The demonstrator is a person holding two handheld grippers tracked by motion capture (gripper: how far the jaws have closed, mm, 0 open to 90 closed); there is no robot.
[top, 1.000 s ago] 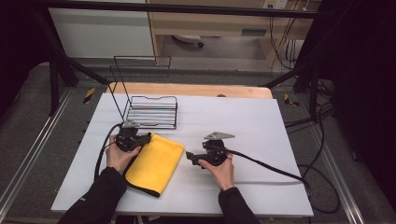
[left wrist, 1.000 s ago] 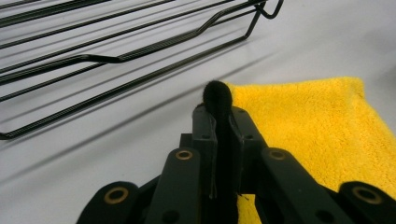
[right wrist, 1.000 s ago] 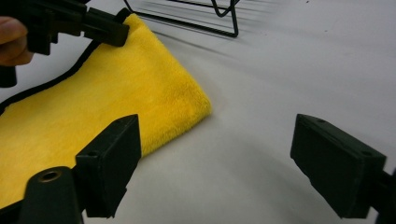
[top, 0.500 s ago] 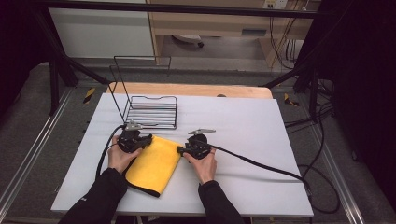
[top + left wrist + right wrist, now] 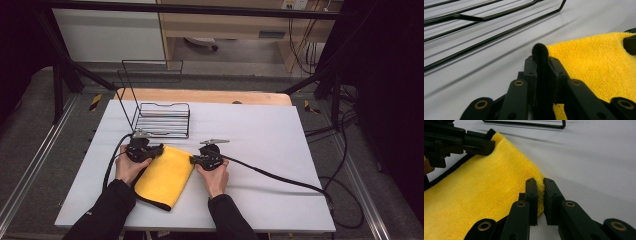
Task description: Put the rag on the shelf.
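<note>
1. Nearest, low in the high view: two forearms in dark sleeves, one hand on each gripper.
2. Left gripper [image 5: 159, 149], left of centre: jaws closed tight on the black-trimmed corner of the cloth; in the left gripper view the dark hem stands pinched up between the jaws.
3. Right gripper [image 5: 193, 160], just right of centre: jaws have just been closing and now clamp the cloth's edge, yellow pile squeezed between them in the right gripper view. One black cable [image 5: 280, 178] trails off to the lower right.
4. One yellow cloth [image 5: 165, 175], lying flat on the white table [image 5: 260, 130] between the two hands, lower centre-left.
5. Farther up: one black wire rack [image 5: 162, 117], upper left of the tabletop, just beyond the cloth, not touching it.
</note>
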